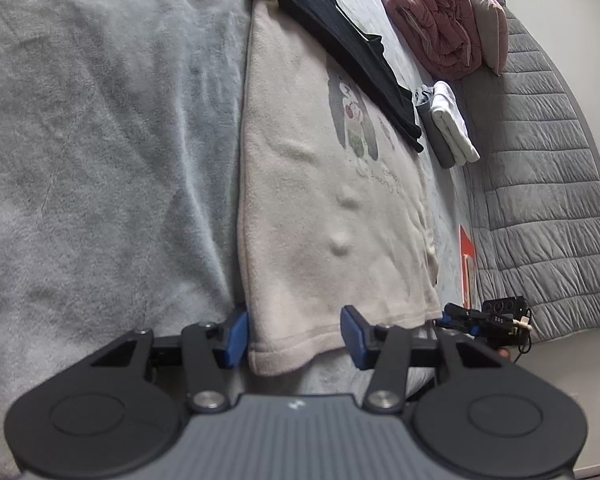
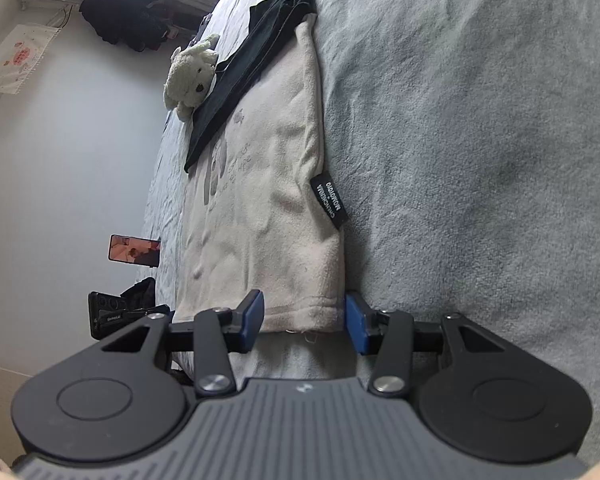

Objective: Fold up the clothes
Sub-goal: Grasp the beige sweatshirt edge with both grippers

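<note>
A cream fleece top (image 1: 324, 216) with a cartoon print lies flat on the grey bed blanket (image 1: 100, 140). A black garment (image 1: 340, 44) lies across its far end. My left gripper (image 1: 294, 338) stands open, its blue pads (image 1: 236, 338) on either side of one hem corner. The same cream top (image 2: 268, 200), with a black label at its edge, fills the right wrist view. My right gripper (image 2: 306, 322) is open too, straddling the opposite hem corner. The black garment (image 2: 256, 68) shows beyond.
Folded white and grey clothes (image 1: 448, 124) and a rolled pink quilt (image 1: 436, 12) sit at the far side. A grey quilted cover (image 1: 540, 200) lines the bed edge. A white plush toy (image 2: 190, 72) and a phone (image 2: 134, 250) lie past the top.
</note>
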`<state>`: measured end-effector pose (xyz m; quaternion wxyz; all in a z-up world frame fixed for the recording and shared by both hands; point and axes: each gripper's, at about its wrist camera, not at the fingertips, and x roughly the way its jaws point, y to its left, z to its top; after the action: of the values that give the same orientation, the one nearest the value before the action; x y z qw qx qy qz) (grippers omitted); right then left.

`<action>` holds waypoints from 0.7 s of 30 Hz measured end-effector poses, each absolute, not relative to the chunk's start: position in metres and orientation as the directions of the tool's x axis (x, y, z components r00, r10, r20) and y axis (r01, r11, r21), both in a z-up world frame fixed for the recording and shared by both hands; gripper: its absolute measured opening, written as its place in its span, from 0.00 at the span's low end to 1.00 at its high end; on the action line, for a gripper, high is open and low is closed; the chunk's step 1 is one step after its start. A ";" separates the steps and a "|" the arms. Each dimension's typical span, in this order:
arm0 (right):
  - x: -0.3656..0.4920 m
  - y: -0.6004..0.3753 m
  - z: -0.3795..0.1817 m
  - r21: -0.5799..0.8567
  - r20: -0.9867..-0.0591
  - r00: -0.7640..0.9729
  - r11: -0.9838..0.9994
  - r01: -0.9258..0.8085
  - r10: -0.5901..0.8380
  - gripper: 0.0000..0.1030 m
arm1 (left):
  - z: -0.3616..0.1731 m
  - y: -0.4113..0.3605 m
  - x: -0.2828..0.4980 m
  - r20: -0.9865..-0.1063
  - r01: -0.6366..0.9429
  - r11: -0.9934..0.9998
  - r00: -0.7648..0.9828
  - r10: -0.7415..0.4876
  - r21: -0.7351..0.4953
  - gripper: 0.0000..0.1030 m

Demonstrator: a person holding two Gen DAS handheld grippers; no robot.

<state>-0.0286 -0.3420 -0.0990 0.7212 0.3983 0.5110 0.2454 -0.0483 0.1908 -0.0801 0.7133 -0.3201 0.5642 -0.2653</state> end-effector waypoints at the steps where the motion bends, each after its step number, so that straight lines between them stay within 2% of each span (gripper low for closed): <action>1: -0.028 -0.342 -0.100 0.832 -0.533 0.352 0.552 0.051 0.770 0.47 | -0.080 0.188 -0.049 -0.634 0.026 0.654 0.216 -0.742 -0.756 0.48; 13: -0.018 -0.331 -0.102 0.852 -0.503 0.347 0.522 0.045 0.792 0.46 | -0.080 0.176 -0.047 -0.634 0.080 0.652 0.172 -0.754 -0.754 0.47; 15: -0.017 -0.329 -0.101 0.850 -0.506 0.346 0.524 0.046 0.790 0.45 | -0.082 0.177 -0.046 -0.634 0.071 0.651 0.164 -0.755 -0.756 0.40; 16: -0.016 -0.328 -0.102 0.849 -0.510 0.346 0.526 0.053 0.787 0.41 | -0.083 0.177 -0.046 -0.635 0.062 0.650 0.159 -0.756 -0.758 0.36; 17: -0.015 -0.328 -0.102 0.847 -0.515 0.347 0.529 0.060 0.784 0.28 | -0.084 0.177 -0.046 -0.635 0.054 0.649 0.157 -0.756 -0.759 0.31; 18: -0.014 -0.326 -0.103 0.841 -0.525 0.342 0.537 0.068 0.779 0.23 | -0.084 0.177 -0.046 -0.636 0.046 0.648 0.156 -0.756 -0.760 0.28; 20: -0.014 -0.324 -0.102 0.836 -0.531 0.337 0.545 0.061 0.777 0.21 | -0.084 0.178 -0.049 -0.623 0.031 0.634 0.156 -0.767 -0.773 0.16; 21: -0.015 -0.323 -0.101 0.835 -0.533 0.335 0.548 0.056 0.777 0.20 | -0.083 0.178 -0.050 -0.618 0.030 0.630 0.160 -0.770 -0.776 0.15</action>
<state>-0.0146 -0.3227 -0.1011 0.7110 0.4024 0.5179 0.2535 -0.0499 0.1777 -0.0831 0.6917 -0.3188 0.5799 -0.2892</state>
